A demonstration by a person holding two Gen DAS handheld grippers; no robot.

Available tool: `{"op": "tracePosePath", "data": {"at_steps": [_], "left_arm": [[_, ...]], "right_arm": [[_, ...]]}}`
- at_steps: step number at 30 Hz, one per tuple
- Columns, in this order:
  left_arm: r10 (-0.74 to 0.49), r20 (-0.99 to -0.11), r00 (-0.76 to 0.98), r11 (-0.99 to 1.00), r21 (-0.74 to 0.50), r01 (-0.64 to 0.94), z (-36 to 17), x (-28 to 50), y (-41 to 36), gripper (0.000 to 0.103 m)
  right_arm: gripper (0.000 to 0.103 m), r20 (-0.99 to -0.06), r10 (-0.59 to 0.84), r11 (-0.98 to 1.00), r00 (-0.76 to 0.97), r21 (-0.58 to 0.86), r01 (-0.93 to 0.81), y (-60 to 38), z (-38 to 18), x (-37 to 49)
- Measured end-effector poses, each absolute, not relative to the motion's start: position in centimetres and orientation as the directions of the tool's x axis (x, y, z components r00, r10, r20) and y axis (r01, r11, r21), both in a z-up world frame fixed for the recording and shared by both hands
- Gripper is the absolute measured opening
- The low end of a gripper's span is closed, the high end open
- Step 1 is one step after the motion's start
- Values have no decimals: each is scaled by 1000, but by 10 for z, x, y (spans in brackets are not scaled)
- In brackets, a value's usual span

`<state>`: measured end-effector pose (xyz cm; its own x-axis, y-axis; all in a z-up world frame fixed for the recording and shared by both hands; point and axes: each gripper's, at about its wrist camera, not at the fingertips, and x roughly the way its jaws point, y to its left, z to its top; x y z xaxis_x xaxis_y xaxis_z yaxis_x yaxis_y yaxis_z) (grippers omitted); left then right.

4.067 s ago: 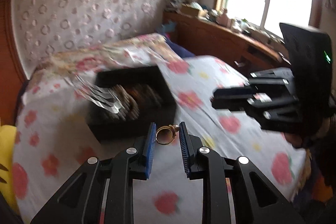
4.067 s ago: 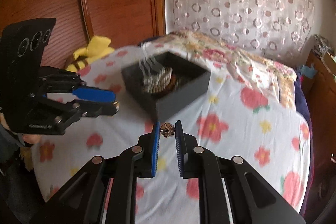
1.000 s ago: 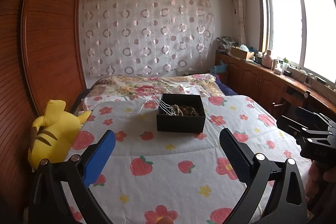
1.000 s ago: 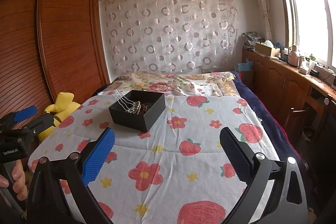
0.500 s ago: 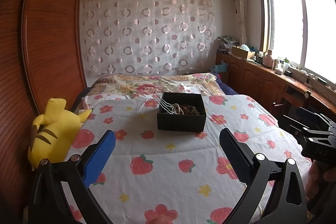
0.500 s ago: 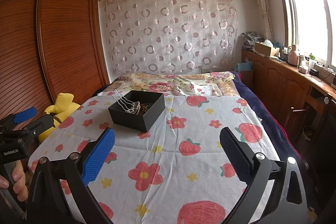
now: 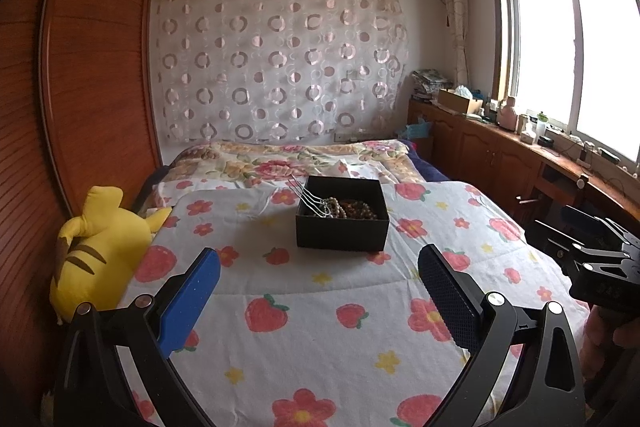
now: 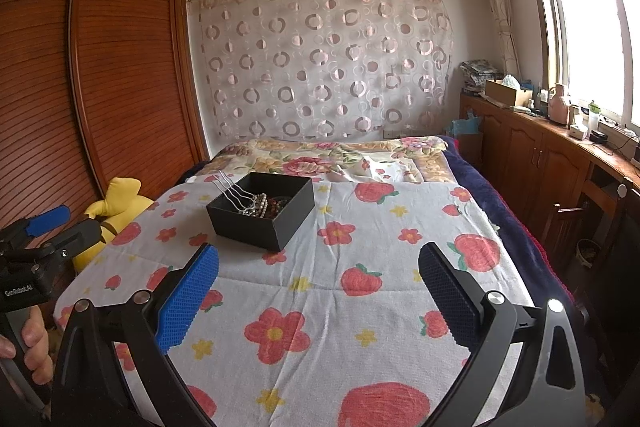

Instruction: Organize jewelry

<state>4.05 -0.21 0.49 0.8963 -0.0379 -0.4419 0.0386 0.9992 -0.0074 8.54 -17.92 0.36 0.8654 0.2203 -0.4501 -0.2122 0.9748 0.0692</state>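
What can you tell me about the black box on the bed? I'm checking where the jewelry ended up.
The black box is a square, open-topped container with plain matte walls, cardboard by the look of it, and no lid in view. It sits flat on the floral bedspread, toward the middle of the bed. Inside lie beaded strands, pale and brown, and thin silvery pieces that lean out over its left rim. Nothing else touches it; both grippers are well short of it.

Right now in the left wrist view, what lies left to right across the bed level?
Yellow plush toy → black box → right gripper at the frame's edge.
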Motion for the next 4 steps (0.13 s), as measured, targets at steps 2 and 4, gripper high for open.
{"op": "tracePosePath", "data": {"at_steps": [2, 4], "left_arm": [[-34, -439, 898, 999, -5, 36, 5, 40, -2, 96], [-32, -439, 898, 999, -5, 33, 5, 40, -3, 96]], "right_arm": [[101, -451, 221, 975, 865, 71, -212, -179, 4, 85], [101, -451, 221, 975, 865, 70, -213, -179, 4, 85]]}}
